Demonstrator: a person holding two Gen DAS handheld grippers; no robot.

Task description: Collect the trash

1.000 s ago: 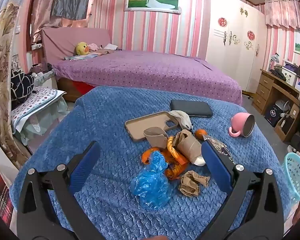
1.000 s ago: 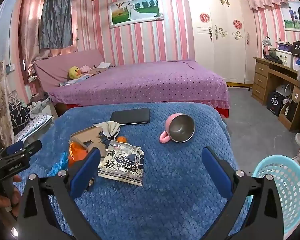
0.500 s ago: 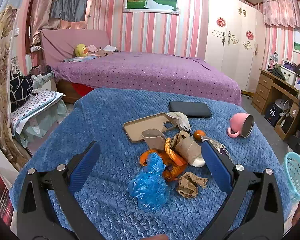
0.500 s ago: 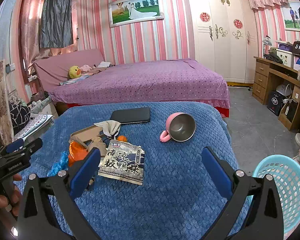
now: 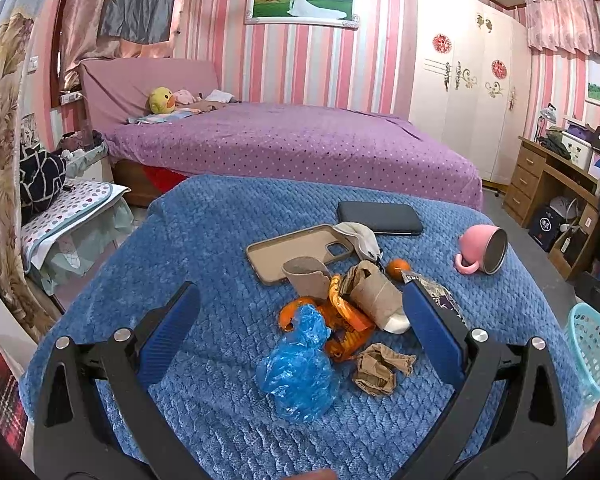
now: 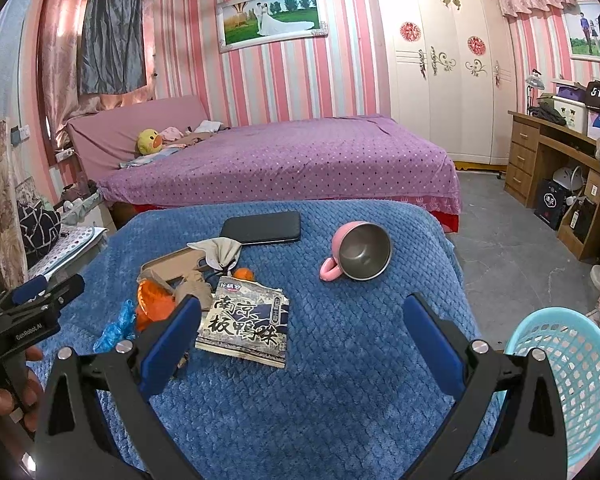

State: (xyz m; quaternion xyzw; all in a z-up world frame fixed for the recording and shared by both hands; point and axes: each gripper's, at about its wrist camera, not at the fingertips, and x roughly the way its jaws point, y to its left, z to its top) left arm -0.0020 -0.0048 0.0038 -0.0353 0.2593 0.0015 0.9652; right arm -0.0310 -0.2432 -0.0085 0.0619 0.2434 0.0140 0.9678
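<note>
A pile of trash lies on the blue blanket [image 5: 204, 240]: a crumpled blue plastic bag [image 5: 300, 368], orange peel [image 5: 340, 320], a crumpled brown paper [image 5: 380, 364], a cardboard tube [image 5: 374, 296] and a paper cup [image 5: 306, 276]. A dark snack packet [image 6: 248, 324] lies to the right of the pile. My left gripper [image 5: 300, 324] is open and empty, held just above the pile. My right gripper [image 6: 300, 332] is open and empty above the blanket beside the packet. A light-blue basket [image 6: 572, 384] stands at the right edge.
A phone case [image 5: 296, 248], a black phone [image 5: 380, 223], a grey cloth [image 5: 362, 236], a small orange [image 5: 398, 268] and a tipped pink mug [image 5: 482, 250] lie on the blanket. A purple bed [image 5: 292, 148] stands behind, a desk [image 6: 548, 160] at the right.
Both grippers stay open. The left gripper has drifted slightly so the pile sits a little lower and left in its view. The right view is nearly unchanged.
</note>
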